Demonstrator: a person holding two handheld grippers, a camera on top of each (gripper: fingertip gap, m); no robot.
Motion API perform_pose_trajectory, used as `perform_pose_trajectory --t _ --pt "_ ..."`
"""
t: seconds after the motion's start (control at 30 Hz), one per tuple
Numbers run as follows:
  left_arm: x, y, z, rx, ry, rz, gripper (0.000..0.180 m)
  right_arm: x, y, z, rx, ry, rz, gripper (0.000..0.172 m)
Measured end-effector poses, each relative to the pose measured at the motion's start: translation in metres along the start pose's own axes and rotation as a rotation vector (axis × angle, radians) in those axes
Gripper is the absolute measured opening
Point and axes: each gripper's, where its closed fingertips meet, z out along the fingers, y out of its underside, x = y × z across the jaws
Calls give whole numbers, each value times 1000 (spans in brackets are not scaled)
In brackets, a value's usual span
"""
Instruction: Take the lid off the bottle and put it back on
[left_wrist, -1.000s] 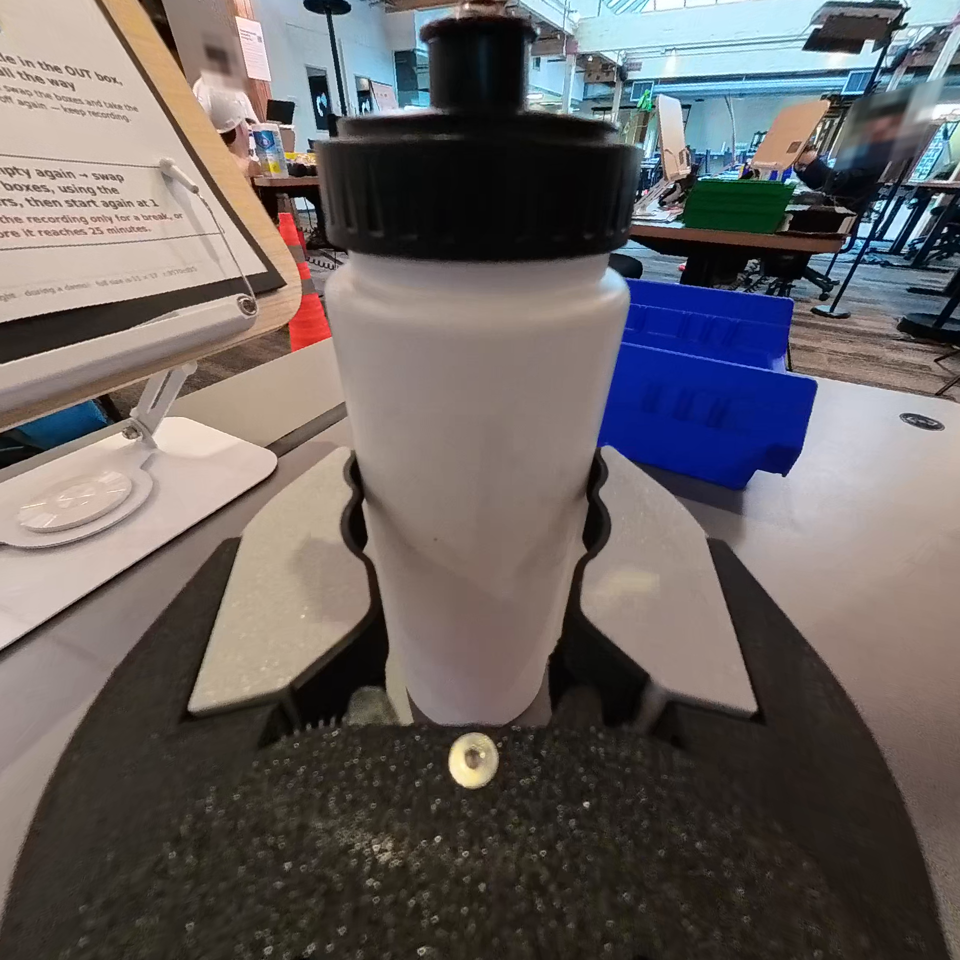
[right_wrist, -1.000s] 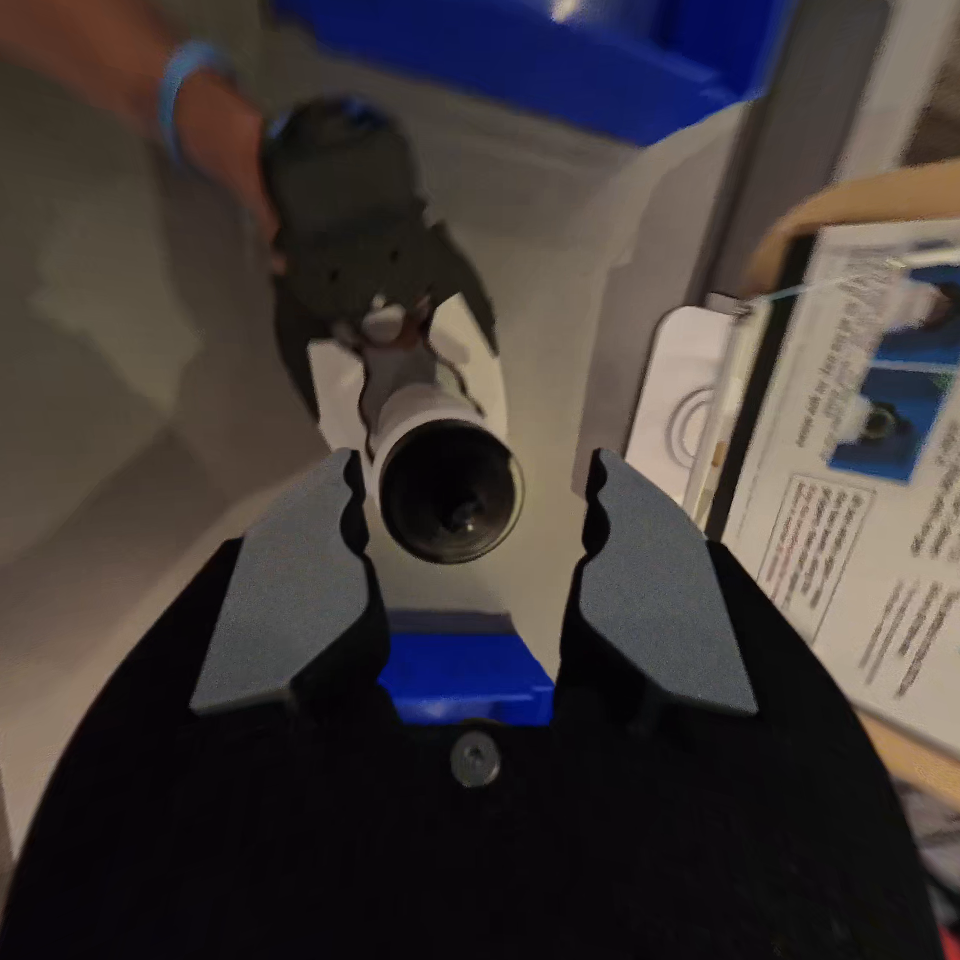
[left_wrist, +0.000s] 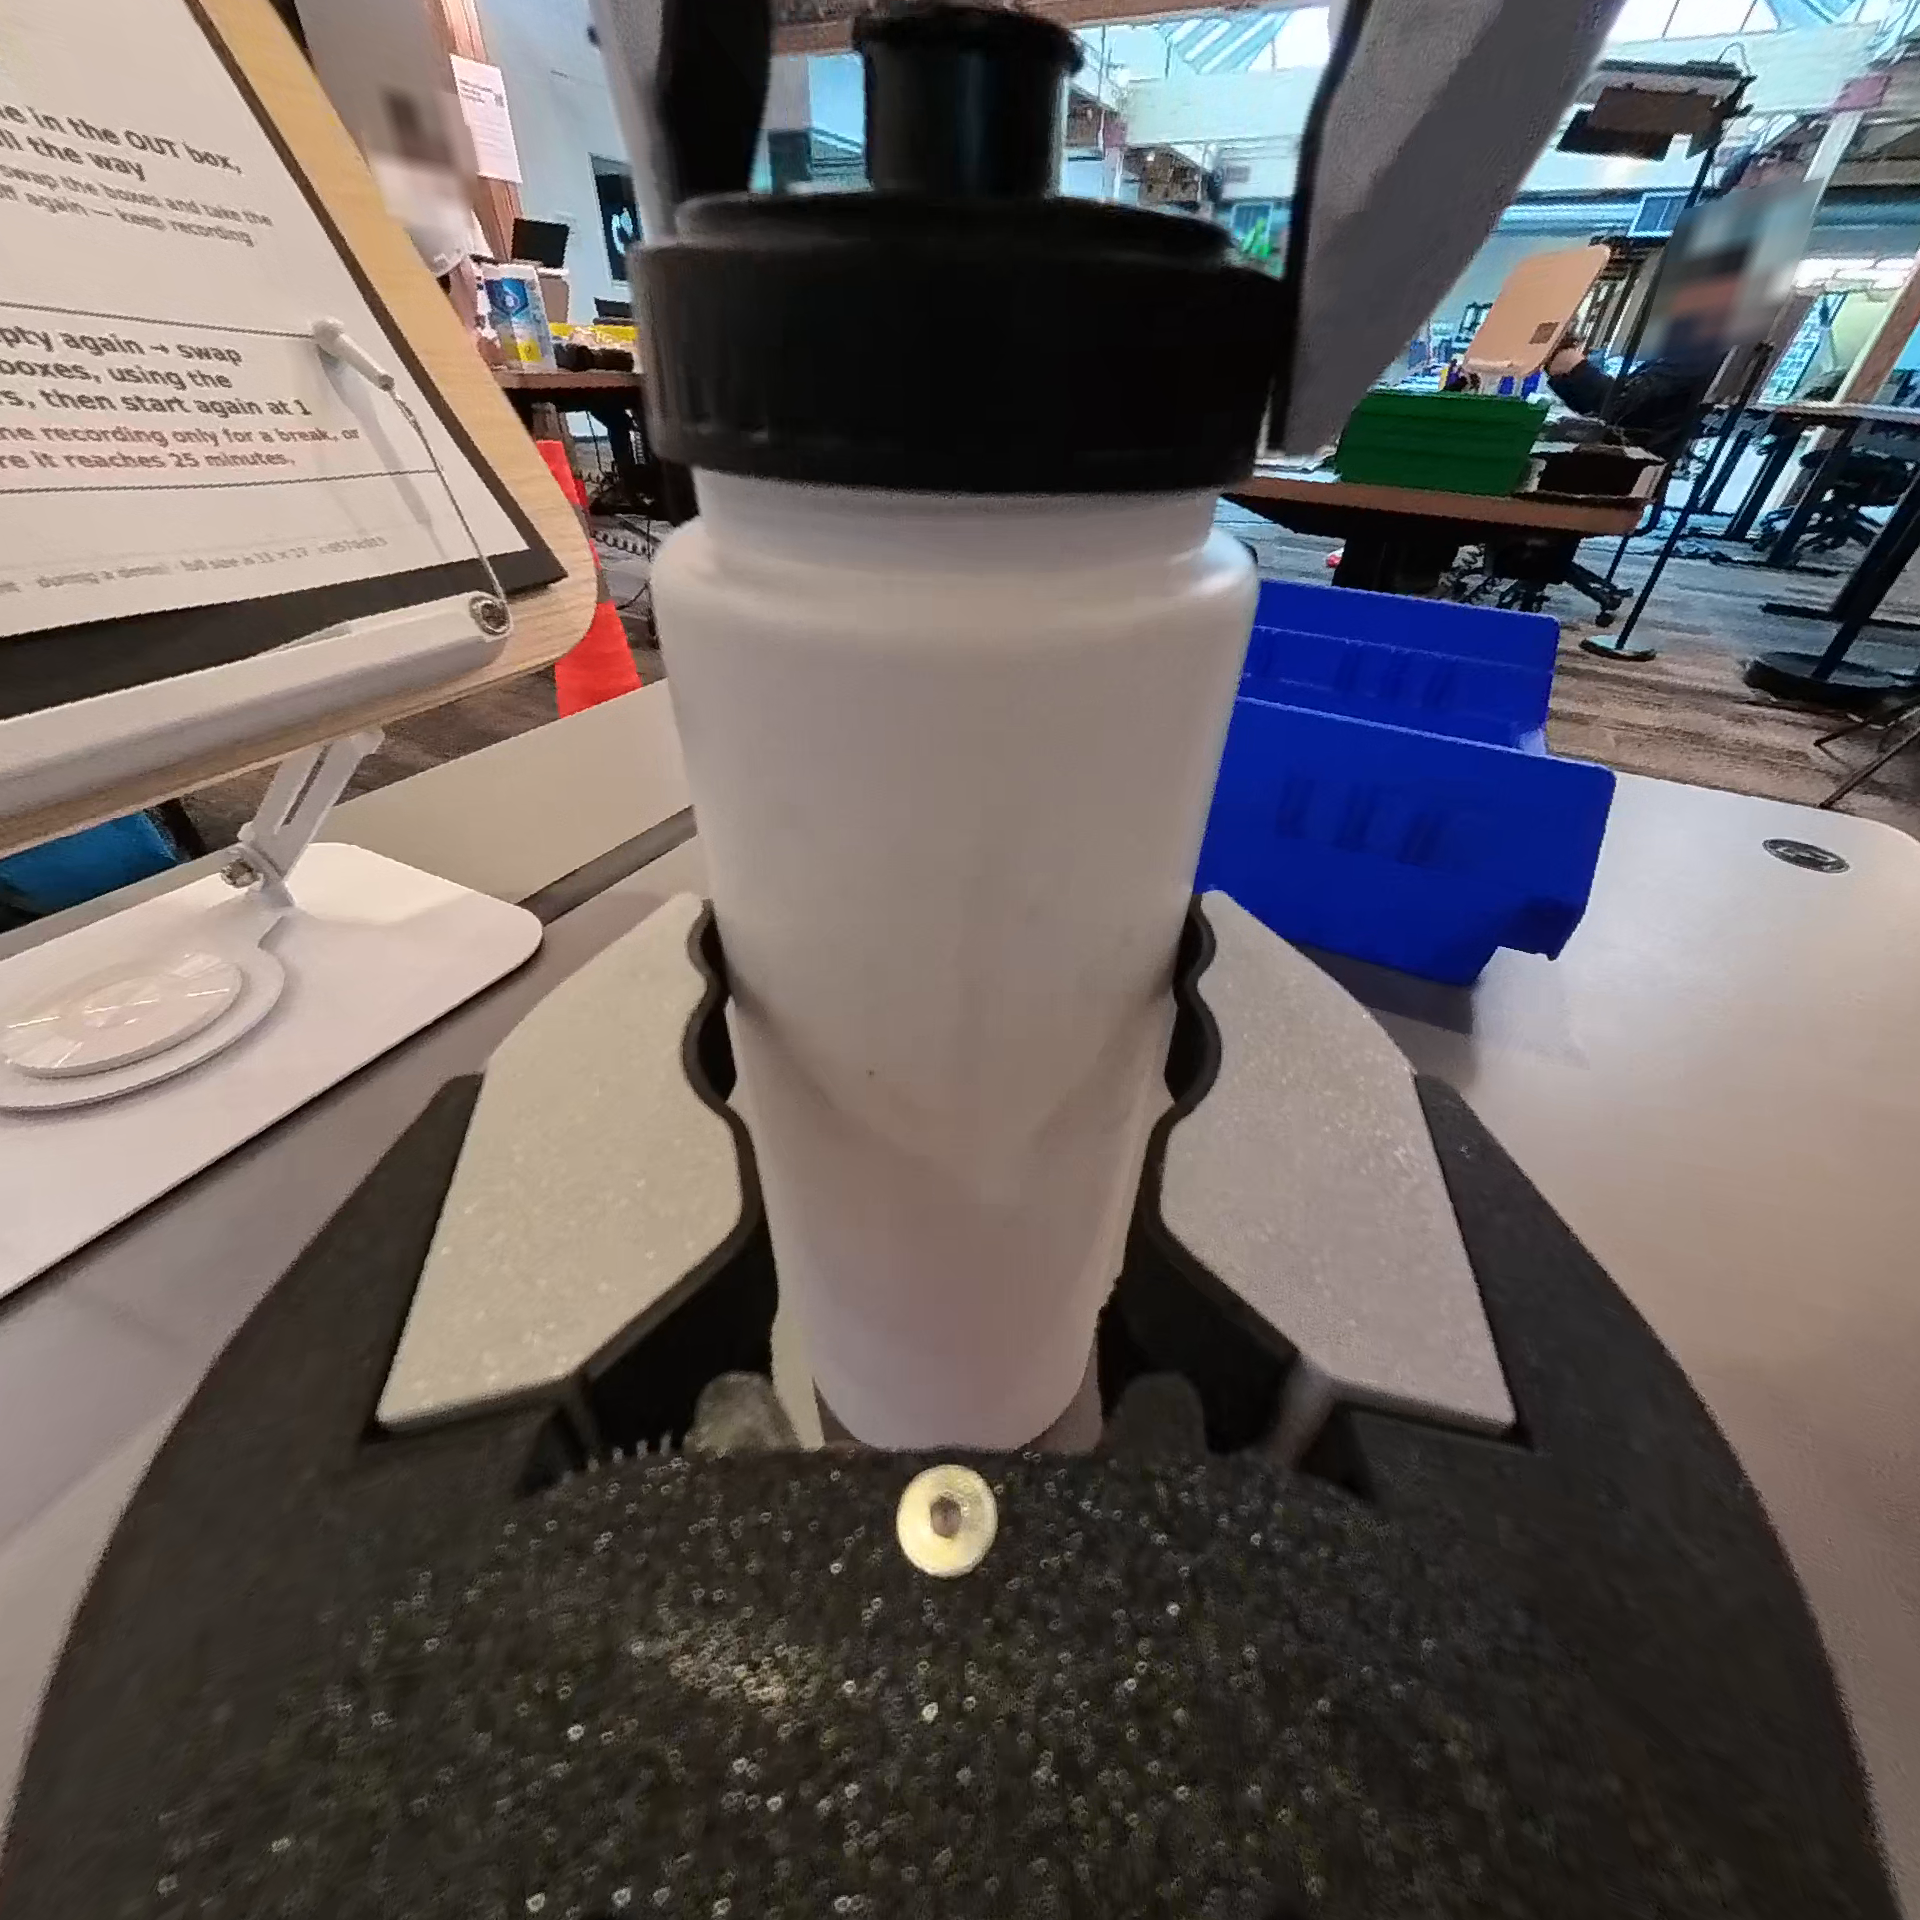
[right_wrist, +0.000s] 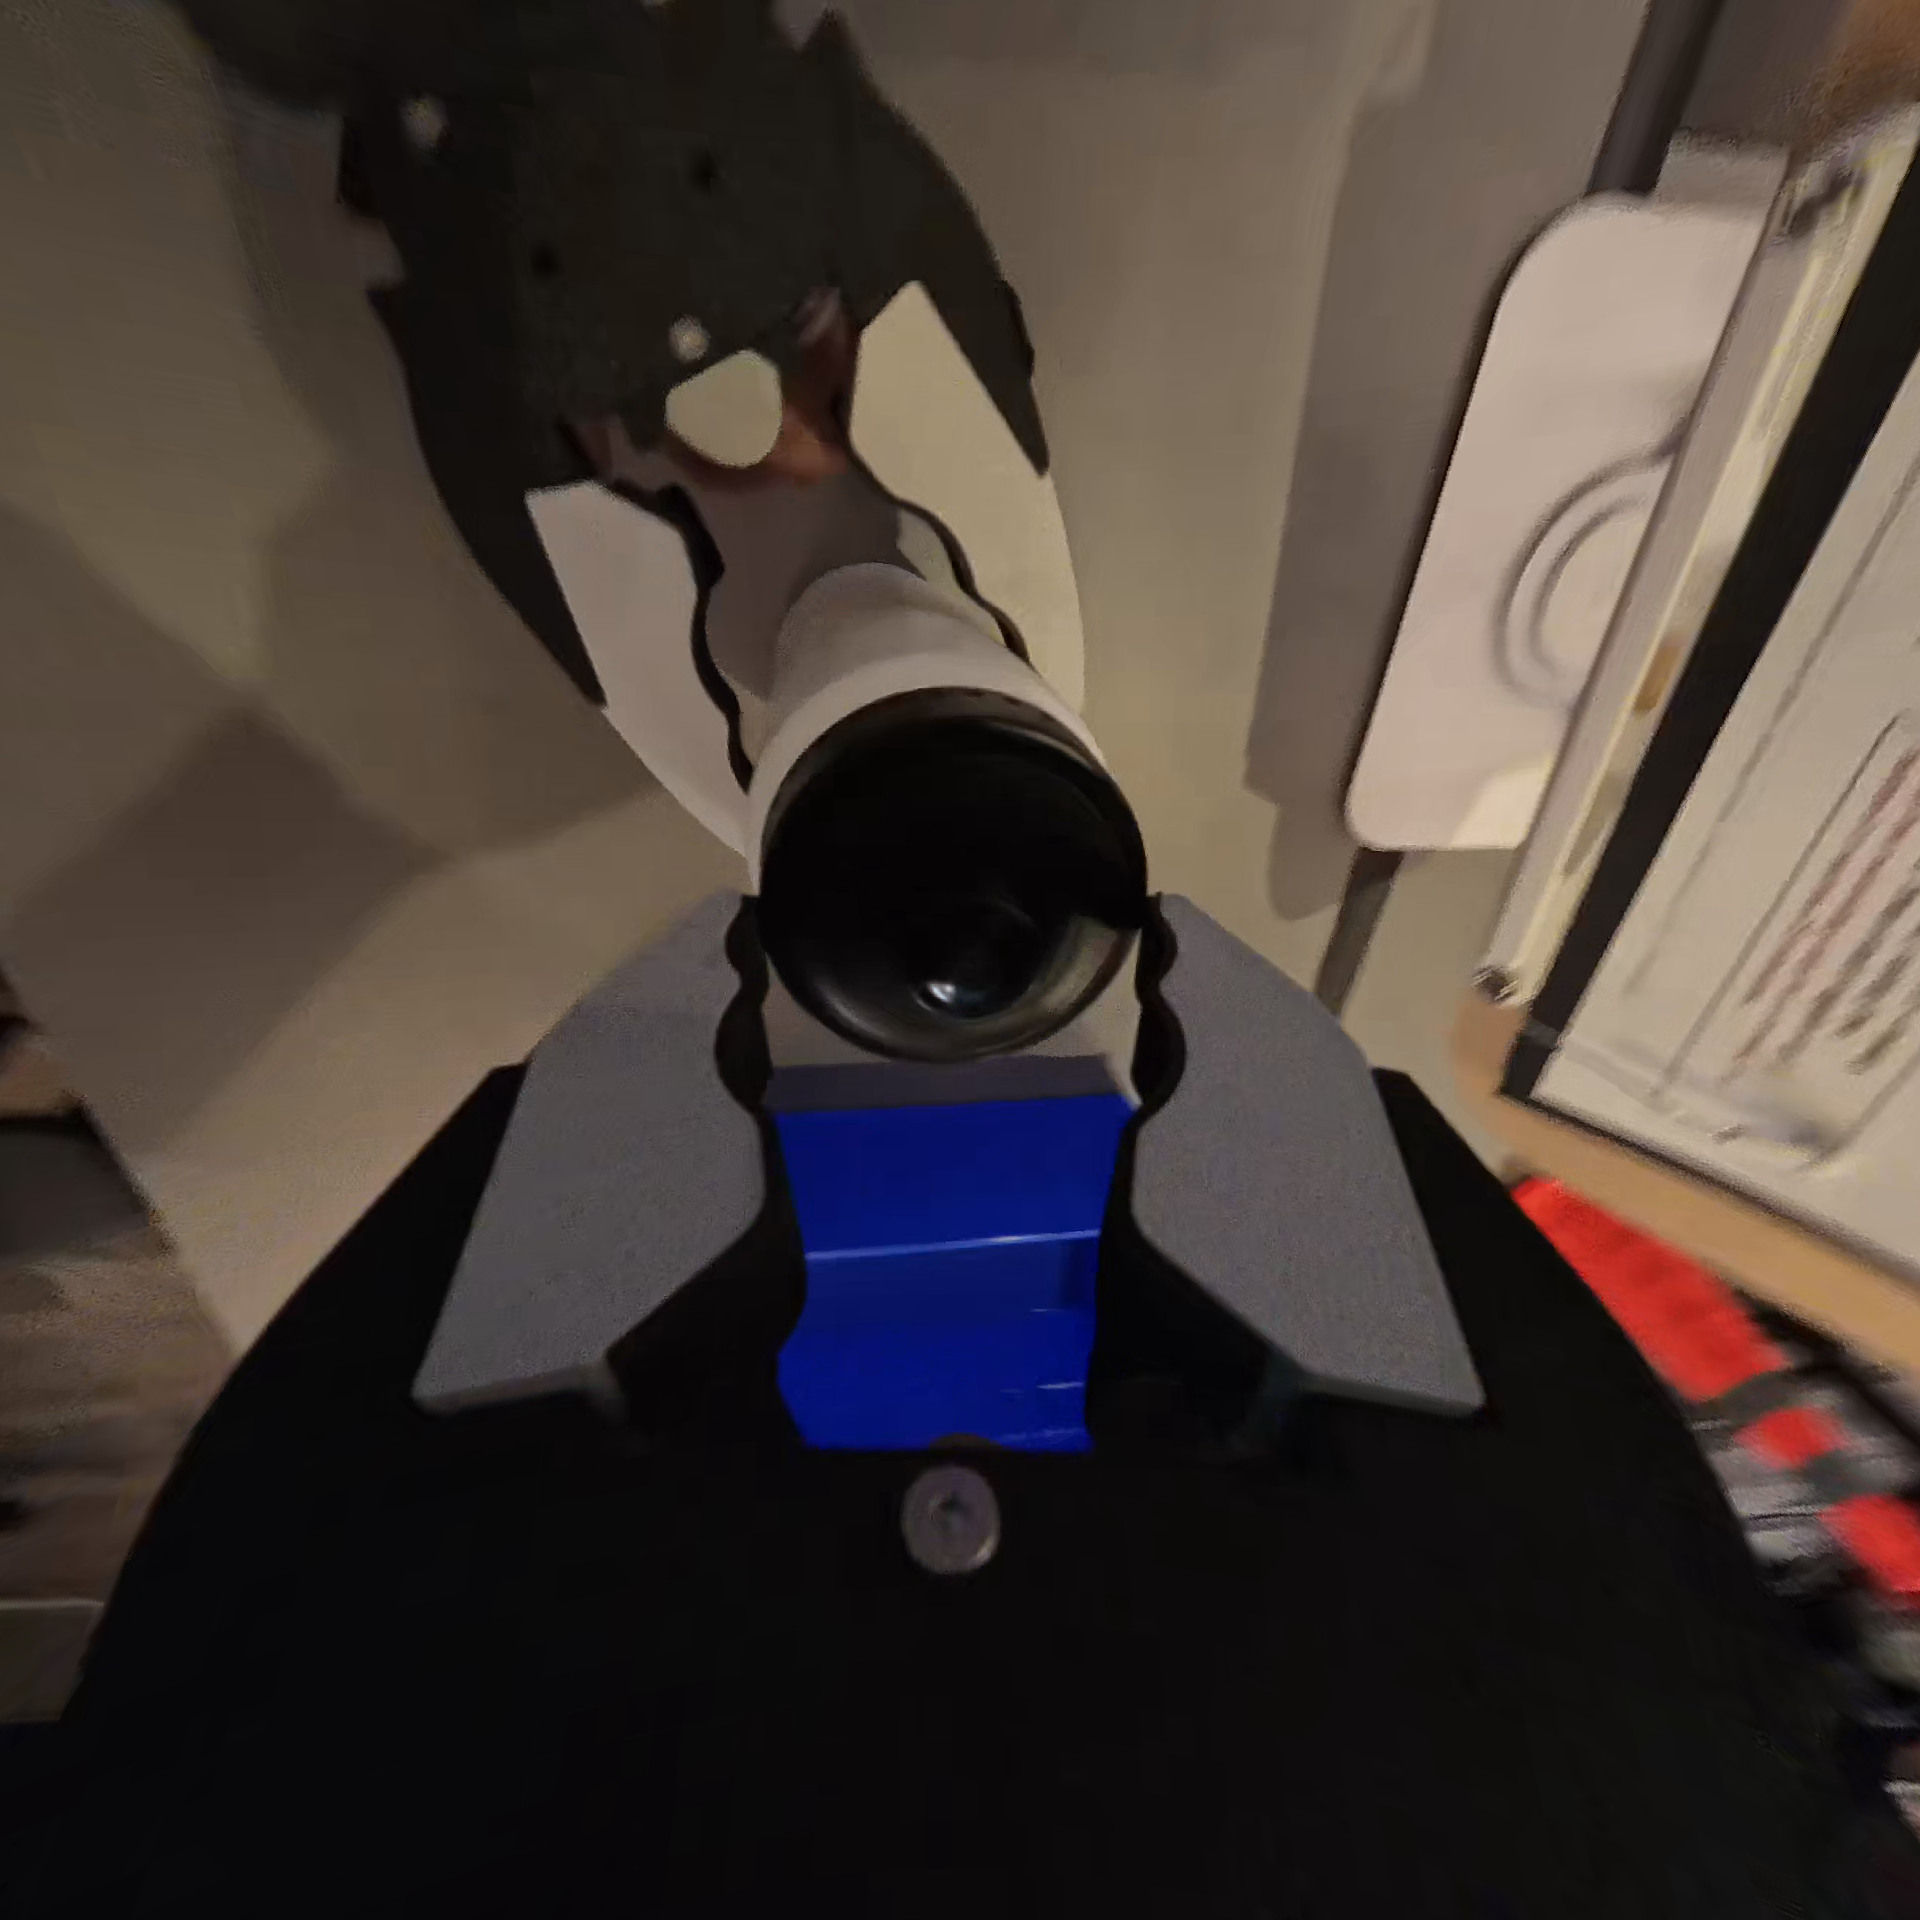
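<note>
In the left wrist view, the left gripper (left_wrist: 951, 1039) is clamping the lower body of an upright white bottle (left_wrist: 951, 883), both pads pressing against its sides. The black lid (left_wrist: 961, 343) is sitting on the bottle's neck — the right gripper's fingers (left_wrist: 1382, 208) are hanging down on either side of it from above. A blue bin (left_wrist: 1403, 821) is resting on the grey table (left_wrist: 1662, 1091) to the far right, and a document stand (left_wrist: 187, 416) is standing to the left.

In the right wrist view, looking down, the right gripper (right_wrist: 948, 977) is straddling the lid (right_wrist: 951, 883) — its fingertips are lying at the lid's rim, but motion blur makes it impossible to tell whether the pads are pressing. The left gripper (right_wrist: 831, 623) is holding the bottle (right_wrist: 883, 655) farther below.
</note>
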Motion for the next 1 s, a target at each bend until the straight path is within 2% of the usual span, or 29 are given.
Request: perform_pose_trajectory --t 0.13,0.23,0.37,0.4,0.47,0.53,0.6,0.67,0.73,0.8,0.87,1.0 --pt "2 1 0 -9 7 16 82 1 1 -2 -67 58 -326 67" --pt "4 1 1 -21 3 33 82 -1 5 -4 -115 72 -492 67" --pt "1 1 0 -17 2 13 82 2 2 -8 -121 92 -504 63" --pt "1 1 0 -16 3 12 82 2 0 -10 -102 98 -488 73" --pt "2 1 0 -19 1 18 82 -6 -4 -17 -35 74 -451 80" --pt "3 1 0 -25 -5 27 81 -8 -11 -26 63 83 -374 87" --pt "3 2 0 -28 -12 28 81 -2 -19 -35 175 113 -212 90" --pt "3 2 0 -29 -16 26 81 6 -23 -41 288 106 44 89" --pt "2 2 0 -29 -20 24 81 11 -19 -37 357 24 351 92" --pt "2 2 0 -26 -23 21 81 5 -10 -28 360 -104 590 94" --pt "1 2 0 -21 -28 14 81 -2 -4 -19 327 -183 738 90" --pt "1 2 1 -24 -31 16 82 -9 6 -1 215 -192 875 90"
